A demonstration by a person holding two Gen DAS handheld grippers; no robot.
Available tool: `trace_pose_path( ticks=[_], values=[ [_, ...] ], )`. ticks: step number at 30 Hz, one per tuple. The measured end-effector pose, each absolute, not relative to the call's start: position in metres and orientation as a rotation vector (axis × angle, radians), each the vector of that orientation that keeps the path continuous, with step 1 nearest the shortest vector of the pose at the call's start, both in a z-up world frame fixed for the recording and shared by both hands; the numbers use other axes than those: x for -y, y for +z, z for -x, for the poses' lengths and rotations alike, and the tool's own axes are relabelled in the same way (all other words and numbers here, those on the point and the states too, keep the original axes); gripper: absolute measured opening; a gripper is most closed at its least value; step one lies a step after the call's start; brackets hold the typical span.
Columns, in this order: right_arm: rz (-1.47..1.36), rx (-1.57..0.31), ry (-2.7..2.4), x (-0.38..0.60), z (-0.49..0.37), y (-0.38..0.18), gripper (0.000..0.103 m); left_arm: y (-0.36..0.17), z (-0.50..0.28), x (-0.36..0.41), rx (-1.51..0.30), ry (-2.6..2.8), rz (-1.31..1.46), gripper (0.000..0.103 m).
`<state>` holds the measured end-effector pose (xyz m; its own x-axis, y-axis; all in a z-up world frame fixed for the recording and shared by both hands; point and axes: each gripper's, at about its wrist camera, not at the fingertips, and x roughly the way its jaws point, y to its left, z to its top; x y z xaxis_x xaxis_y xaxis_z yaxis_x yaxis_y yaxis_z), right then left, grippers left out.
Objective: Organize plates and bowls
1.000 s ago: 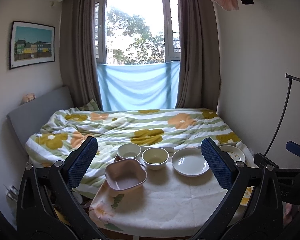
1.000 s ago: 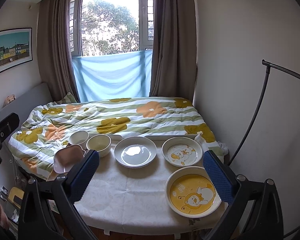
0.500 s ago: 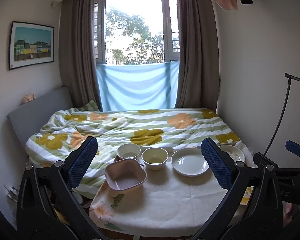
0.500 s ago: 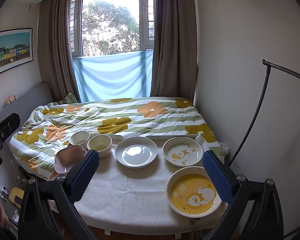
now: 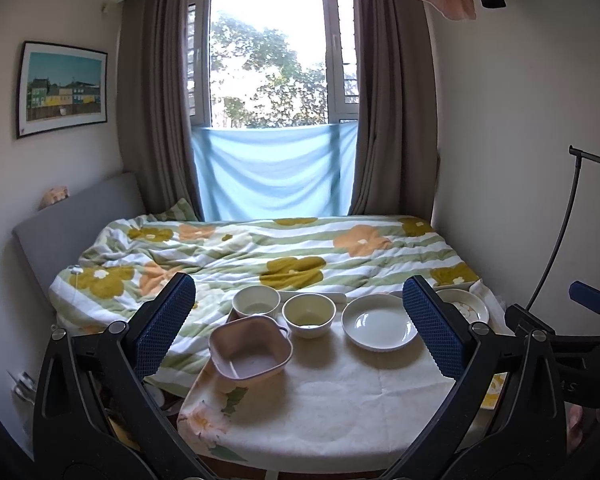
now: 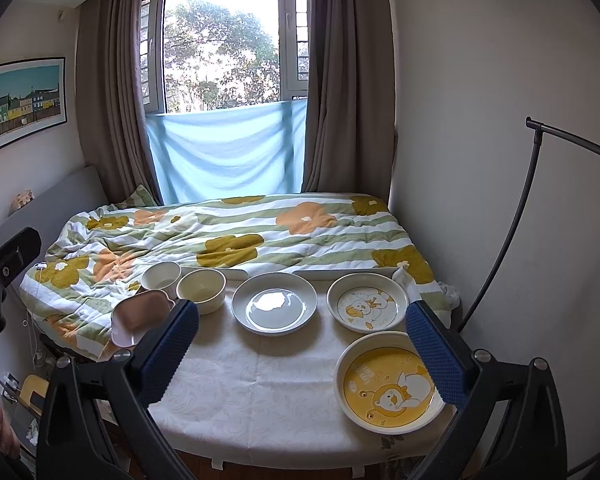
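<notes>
Nothing looks sorted yet: the pink bowl (image 5: 250, 354), two cream bowls (image 5: 309, 313), a plain plate (image 6: 275, 303) and two cartoon plates (image 6: 389, 383) sit apart on the bench (image 6: 260, 392). The left gripper (image 5: 300, 330) and right gripper (image 6: 302, 354) hover with fingers spread, empty.

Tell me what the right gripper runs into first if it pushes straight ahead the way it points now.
Probably the plain white plate. The right gripper is open and empty, above the tablecloth, and that plate lies ahead between its fingers. The yellow cartoon plate sits off by the right finger. Depth is unclear.
</notes>
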<state>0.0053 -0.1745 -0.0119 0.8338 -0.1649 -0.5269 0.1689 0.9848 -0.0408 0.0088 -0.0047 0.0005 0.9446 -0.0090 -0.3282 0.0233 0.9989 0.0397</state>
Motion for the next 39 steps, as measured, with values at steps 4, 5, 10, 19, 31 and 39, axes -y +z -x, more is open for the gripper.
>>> trace_pose_path(
  ticks=[4,5,10,19,31,39],
  values=[
    [-0.009,-0.557,-0.176,0.175,-0.005,-0.012,0.103,0.001,-0.008,0.005,-0.333,-0.018,-0.048,0.103],
    [-0.009,-0.556,-0.177,0.175,-0.006,-0.012,0.103,0.001,-0.008,0.004,-0.332,-0.02,-0.047,0.103],
    [-0.01,-0.557,-0.177,0.175,-0.006,-0.012,0.103,0.001,-0.008,0.003,-0.332,-0.018,-0.047,0.103],
    [-0.01,-0.559,-0.176,0.177,-0.007,-0.012,0.103,0.001,-0.009,0.002,-0.335,-0.019,-0.049,0.103],
    [-0.038,-0.607,-0.24,0.175,-0.015,-0.025,0.103,0.0,-0.046,0.021,-0.389,-0.122,-0.111,0.103],
    [-0.174,-0.744,-0.315,0.242,-0.002,-0.076,0.103,-0.063,-0.107,0.086,-0.589,-0.373,-0.129,0.103]
  ],
)
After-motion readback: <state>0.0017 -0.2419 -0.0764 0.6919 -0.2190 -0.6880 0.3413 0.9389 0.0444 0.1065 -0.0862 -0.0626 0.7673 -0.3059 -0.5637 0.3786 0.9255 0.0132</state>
